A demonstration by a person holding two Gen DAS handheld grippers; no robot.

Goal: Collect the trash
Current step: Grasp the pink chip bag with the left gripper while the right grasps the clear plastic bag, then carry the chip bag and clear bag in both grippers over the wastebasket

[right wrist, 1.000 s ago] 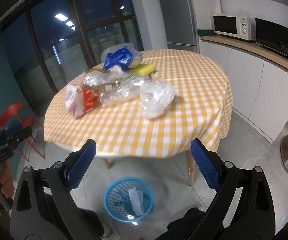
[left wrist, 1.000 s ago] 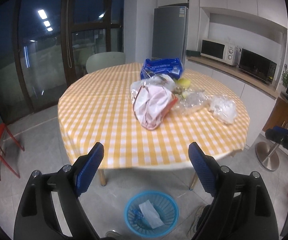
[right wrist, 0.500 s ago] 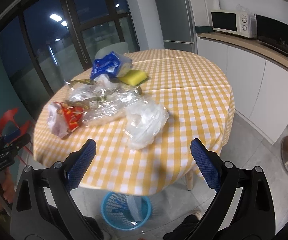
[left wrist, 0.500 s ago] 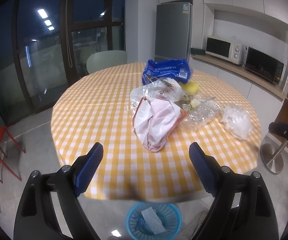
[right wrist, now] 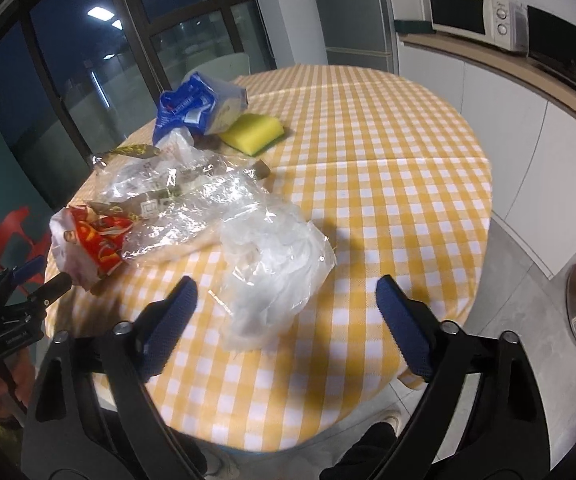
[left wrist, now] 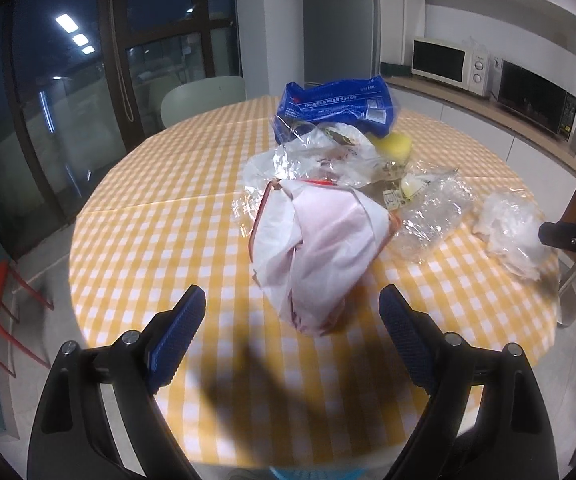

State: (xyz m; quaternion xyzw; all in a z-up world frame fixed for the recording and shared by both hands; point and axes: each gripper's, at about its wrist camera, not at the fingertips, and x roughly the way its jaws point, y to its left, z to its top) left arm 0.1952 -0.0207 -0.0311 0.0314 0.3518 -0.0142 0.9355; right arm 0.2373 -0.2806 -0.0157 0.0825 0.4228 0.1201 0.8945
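Two claws poised over trash on the table (left wrist: 159, 216)

The left claw (left wrist: 292, 316) is spread wide, empty, before the paper bag (left wrist: 320, 248); the right claw (right wrist: 285, 300) is closing, untouching, around the crumpled plastic bag (right wrist: 275, 264).

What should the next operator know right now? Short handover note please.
Left tool: open, empty, aimed at the white-and-red paper bag.
Right tool: jaws closing, nothing gripped, crumpled clear bag just ahead.
Also on the checked table: blue package, yellow sponge, clear wrappers.
Done: none of this trash lifted yet.
Left: grab every piece and bin it; only the blue basket's rim shows, under the table's near edge.
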